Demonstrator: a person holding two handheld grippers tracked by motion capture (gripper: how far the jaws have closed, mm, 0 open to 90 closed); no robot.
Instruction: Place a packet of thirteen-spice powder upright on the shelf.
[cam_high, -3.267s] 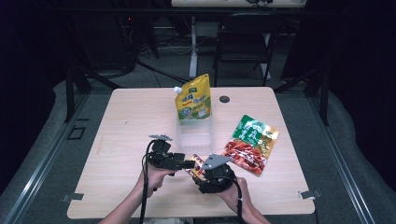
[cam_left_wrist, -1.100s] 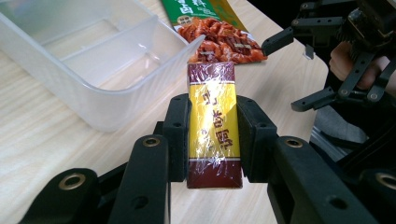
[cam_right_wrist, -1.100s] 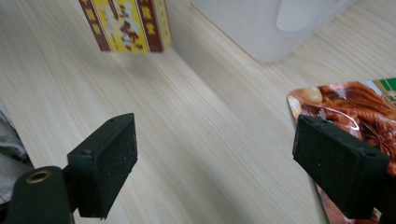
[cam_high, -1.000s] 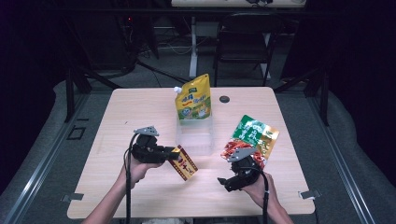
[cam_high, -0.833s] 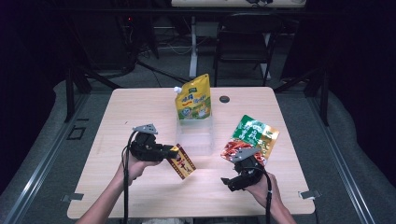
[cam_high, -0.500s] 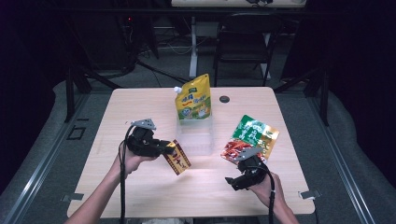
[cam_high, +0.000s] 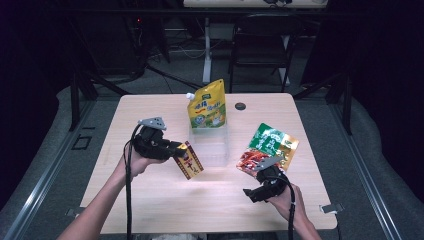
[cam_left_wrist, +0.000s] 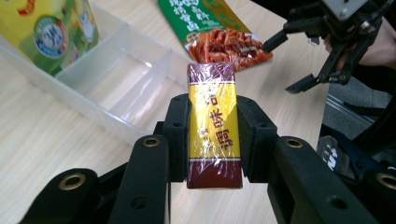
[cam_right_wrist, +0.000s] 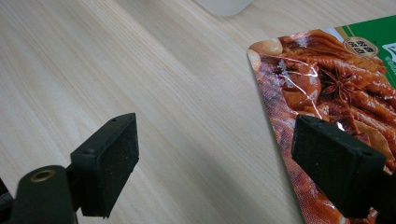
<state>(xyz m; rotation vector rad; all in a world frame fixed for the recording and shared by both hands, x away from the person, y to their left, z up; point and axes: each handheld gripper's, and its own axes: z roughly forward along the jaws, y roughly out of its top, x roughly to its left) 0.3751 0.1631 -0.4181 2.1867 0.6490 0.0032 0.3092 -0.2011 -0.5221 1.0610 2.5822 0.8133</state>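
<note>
Carrying step: my left gripper (cam_left_wrist: 212, 140) clamps the seasoning packet (cam_left_wrist: 214, 123); next I lower it into the clear bin (cam_high: 210, 145). Right gripper (cam_right_wrist: 229, 177) gapes empty.

Counter (cam_high: 150, 200): pale wood-grain, smooth, matt. Small packet (cam_left_wrist: 215, 123): glossy film wrap, crinkled, with highlights. Tray (cam_left_wrist: 116, 77): clear plastic, smooth, slightly frosted. Yellow pouch (cam_high: 207, 105): glossy plastic film. Red-and-green pouch (cam_right_wrist: 336, 84): shiny foil-like film. Left hand-held gripper (cam_left_wrist: 212, 135) and right hand-held gripper (cam_right_wrist: 215, 168): matt black plastic; pads (cam_right_wrist: 109, 163) finely rough.
</note>
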